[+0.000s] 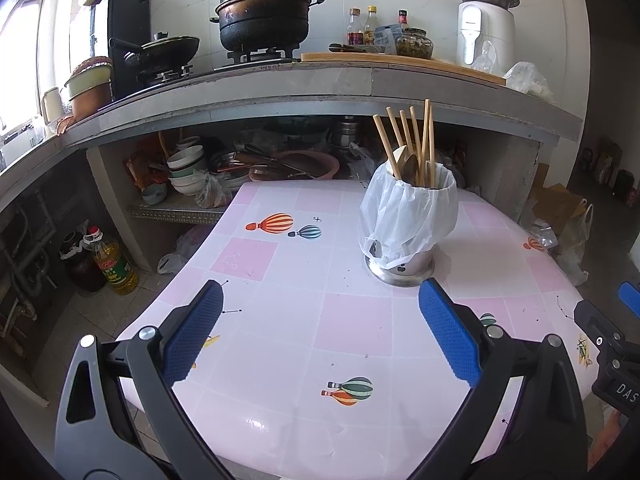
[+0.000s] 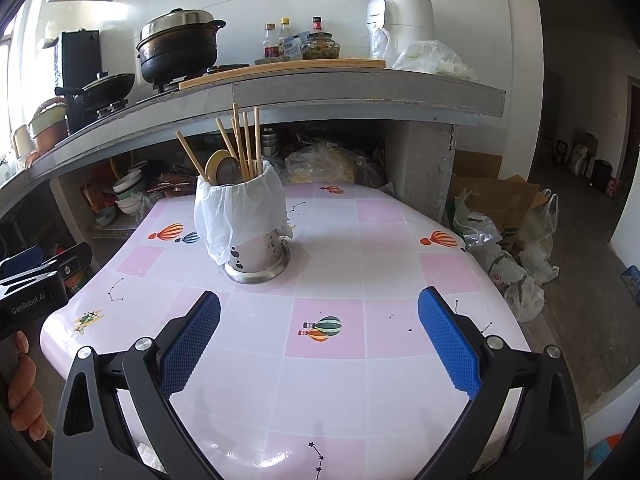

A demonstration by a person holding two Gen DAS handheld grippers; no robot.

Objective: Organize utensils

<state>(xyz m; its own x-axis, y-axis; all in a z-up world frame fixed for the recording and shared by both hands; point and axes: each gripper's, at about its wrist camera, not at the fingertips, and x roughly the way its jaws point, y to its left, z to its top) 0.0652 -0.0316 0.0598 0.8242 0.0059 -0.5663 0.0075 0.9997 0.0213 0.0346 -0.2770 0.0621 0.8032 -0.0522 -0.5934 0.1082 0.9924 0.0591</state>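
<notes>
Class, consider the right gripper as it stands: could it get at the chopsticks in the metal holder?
Probably yes. The right gripper is open, and only bare tablecloth separates it from the holder. The chopsticks stick up clear of the plastic bag.

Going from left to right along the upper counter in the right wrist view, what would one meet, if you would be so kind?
Frying pan → large black pot → sauce bottles → glass jar → white appliance → plastic bag.
</notes>
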